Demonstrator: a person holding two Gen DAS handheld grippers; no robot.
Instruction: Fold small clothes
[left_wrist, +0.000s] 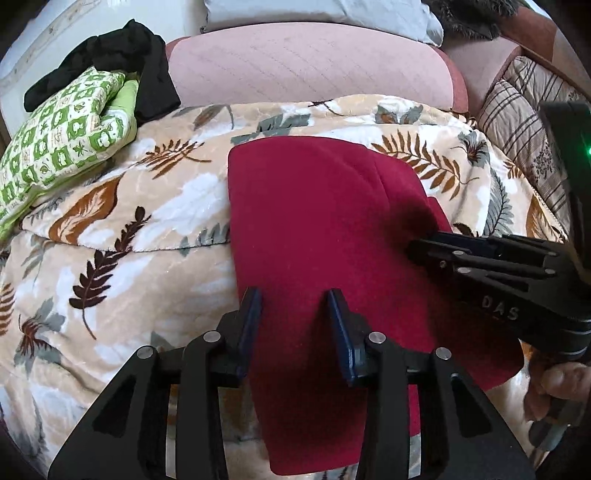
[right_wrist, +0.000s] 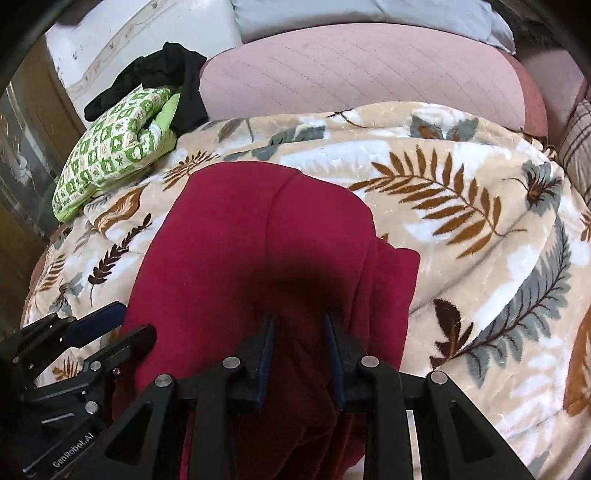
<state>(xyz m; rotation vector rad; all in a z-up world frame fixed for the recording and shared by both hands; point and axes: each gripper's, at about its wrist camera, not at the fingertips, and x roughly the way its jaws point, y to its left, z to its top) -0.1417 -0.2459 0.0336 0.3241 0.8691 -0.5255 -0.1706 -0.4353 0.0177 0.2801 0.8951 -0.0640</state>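
While parted, both jaws straddle red garment (left_wrist: 325, 221).

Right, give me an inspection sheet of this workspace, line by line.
Surface: leaf-print blanket, rumpled, spread over the bed.
Job's things: red garment lies flat on the blanket, one layer folded over another.
Clutter: green patterned cloth with black clothing on it, far left.
Grippers: left gripper open over the red garment, nothing pinched; right gripper over the garment's near part, jaws apart; whether it grips cannot be told.
Cables: nothing seen.
Surroundings: pink cushion, grey pillow, striped cushion; a hand on the right gripper's handle.
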